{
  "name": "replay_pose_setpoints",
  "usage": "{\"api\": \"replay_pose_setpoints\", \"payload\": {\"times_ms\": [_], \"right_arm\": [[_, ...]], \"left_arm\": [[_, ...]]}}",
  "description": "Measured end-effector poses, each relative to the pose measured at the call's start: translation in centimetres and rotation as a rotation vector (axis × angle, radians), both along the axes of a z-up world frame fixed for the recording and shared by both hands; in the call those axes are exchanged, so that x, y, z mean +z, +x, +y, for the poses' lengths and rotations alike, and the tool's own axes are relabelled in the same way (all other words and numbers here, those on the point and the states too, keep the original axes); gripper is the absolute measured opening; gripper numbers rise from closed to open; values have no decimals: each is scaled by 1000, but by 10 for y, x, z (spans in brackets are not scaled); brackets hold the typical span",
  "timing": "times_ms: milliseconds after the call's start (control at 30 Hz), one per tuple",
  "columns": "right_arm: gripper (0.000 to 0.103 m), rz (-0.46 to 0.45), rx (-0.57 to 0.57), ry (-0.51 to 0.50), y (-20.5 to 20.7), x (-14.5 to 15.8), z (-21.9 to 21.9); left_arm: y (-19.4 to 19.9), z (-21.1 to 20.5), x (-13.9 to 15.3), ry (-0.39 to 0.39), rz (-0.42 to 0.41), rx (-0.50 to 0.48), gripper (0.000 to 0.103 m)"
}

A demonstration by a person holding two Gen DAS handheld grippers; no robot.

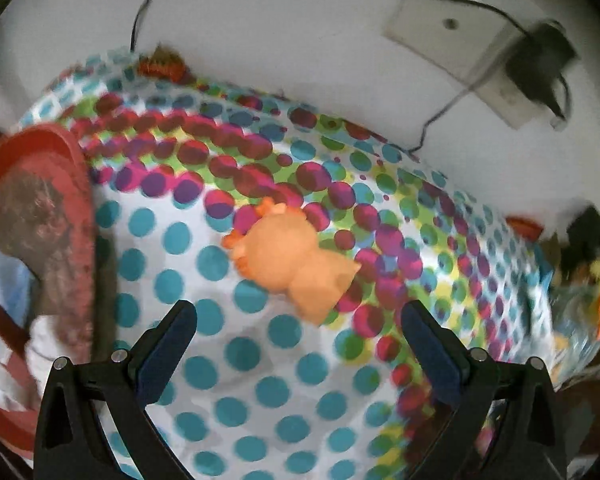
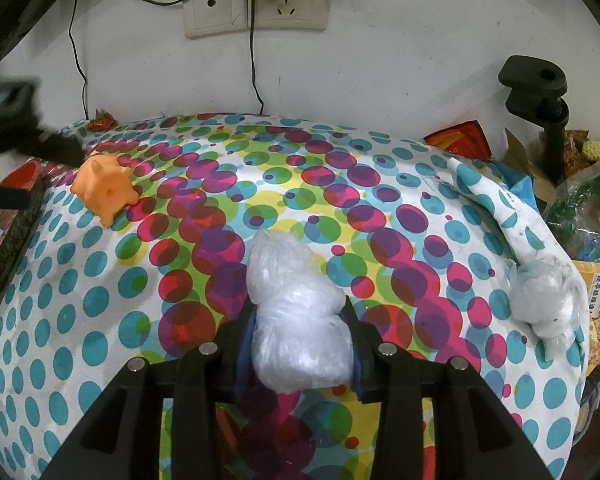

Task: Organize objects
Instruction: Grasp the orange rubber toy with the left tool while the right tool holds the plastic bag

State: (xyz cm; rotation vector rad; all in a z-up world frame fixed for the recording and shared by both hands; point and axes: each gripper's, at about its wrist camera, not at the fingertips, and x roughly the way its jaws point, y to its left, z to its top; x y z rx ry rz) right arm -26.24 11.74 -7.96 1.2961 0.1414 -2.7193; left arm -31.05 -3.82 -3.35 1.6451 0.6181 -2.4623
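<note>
An orange rubber animal toy (image 1: 288,264) lies on the dotted tablecloth (image 1: 220,380), just ahead of my left gripper (image 1: 299,308). That gripper hangs over it, open wide, with nothing between its fingers. In the right wrist view the same toy (image 2: 104,188) sits at the far left, with the left gripper (image 2: 48,146) a dark blur beside it. My right gripper (image 2: 299,306) is shut on a crumpled clear plastic bag (image 2: 288,264), which bulges out ahead of the pads and rests on the cloth.
A second clear plastic bundle (image 2: 544,304) lies at the cloth's right edge. Behind it stand a black clamp stand (image 2: 540,92) and packets of snacks (image 2: 580,208). A red tray (image 1: 60,152) with clutter borders the left side. Wall sockets (image 2: 256,8) with cables hang behind.
</note>
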Motion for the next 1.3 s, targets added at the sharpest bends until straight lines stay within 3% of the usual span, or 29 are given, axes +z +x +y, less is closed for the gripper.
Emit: {"api": "replay_pose_setpoints", "payload": {"times_ms": [133,267,333,433,733,1067,1233,1300], "right_arm": [[40,0,1,-3,0,0,0],[40,-1,2,-10,1,0,0],[40,-1,3,-21,0,0,1],[40,-2,12,-31,0,-1,1],[40,-2,14,-38,0,-3,3],[40,-3,21,-38,0,-4,2],[40,-3,22,-39,0,-5,1],[40,-2,33,-38,0,-5,2]], "left_arm": [[-16,-5,-12,48,-54,96,101],[-25,-6,-20,43,-79,147,97],[-29,-6,-26,53,-105,159,87],[-31,-6,-35,80,-134,183,81],[-41,2,-37,10,-130,212,75],[-35,11,-36,-47,-64,95,72],[-33,6,-33,-15,-33,10,52],[-32,1,-32,-8,-18,-25,50]]}}
